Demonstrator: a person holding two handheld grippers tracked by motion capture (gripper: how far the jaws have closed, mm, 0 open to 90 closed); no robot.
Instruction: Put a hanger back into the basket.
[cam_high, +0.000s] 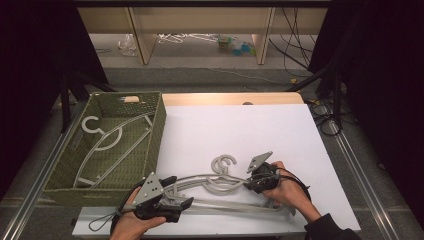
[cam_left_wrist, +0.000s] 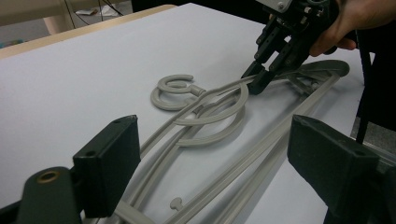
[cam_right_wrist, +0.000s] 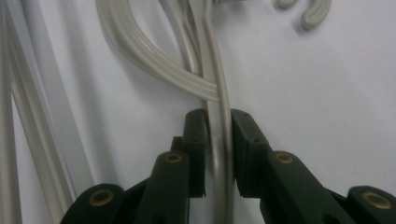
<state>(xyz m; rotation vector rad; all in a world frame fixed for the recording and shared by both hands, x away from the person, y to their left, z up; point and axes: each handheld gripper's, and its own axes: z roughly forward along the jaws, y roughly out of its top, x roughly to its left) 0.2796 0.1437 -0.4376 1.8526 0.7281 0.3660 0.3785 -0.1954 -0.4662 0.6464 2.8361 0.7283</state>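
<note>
Two grey plastic hangers (cam_high: 220, 182) are laid overlapping on the white table cover (cam_high: 240, 125), right of a green woven basket (cam_high: 155, 135) in which further hangers (cam_high: 107, 145) are kept. Left gripper (cam_high: 182, 202): jaws spread, nothing held. Right gripper (cam_high: 248, 185): jaws clamped on one hanger's arm.

Between the right hand-held gripper (cam_right_wrist: 218, 154) jaws, a smooth matt grey plastic hanger (cam_right_wrist: 215, 88); beneath it the bench (cam_right_wrist: 327, 84) looks matt white, paper-like.
</note>
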